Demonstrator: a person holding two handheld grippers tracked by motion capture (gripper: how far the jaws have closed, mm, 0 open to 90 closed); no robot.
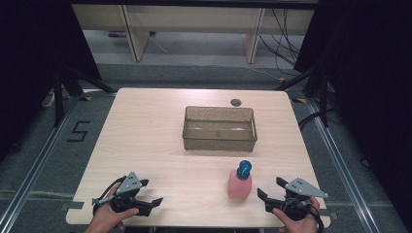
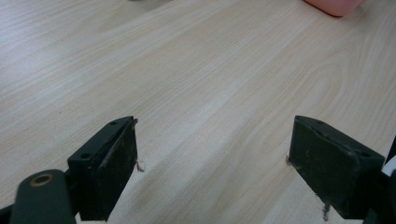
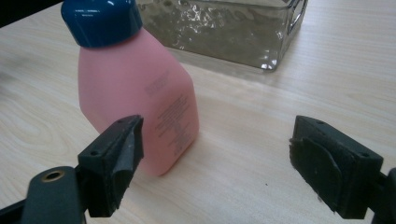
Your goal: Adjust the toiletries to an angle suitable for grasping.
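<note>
Right gripper [image 3: 215, 149] (fingers apart) beside pink bottle [image 3: 137, 88].

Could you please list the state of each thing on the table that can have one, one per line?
Pink bottle: upright on the table, blue cap on, not held.
Clear bin: upright, open at the top, nothing visible inside.
Left claw: open, jaws wide apart over bare wood.
Right claw: open, just short of the pink bottle, which stands ahead of its left jaw.
</note>
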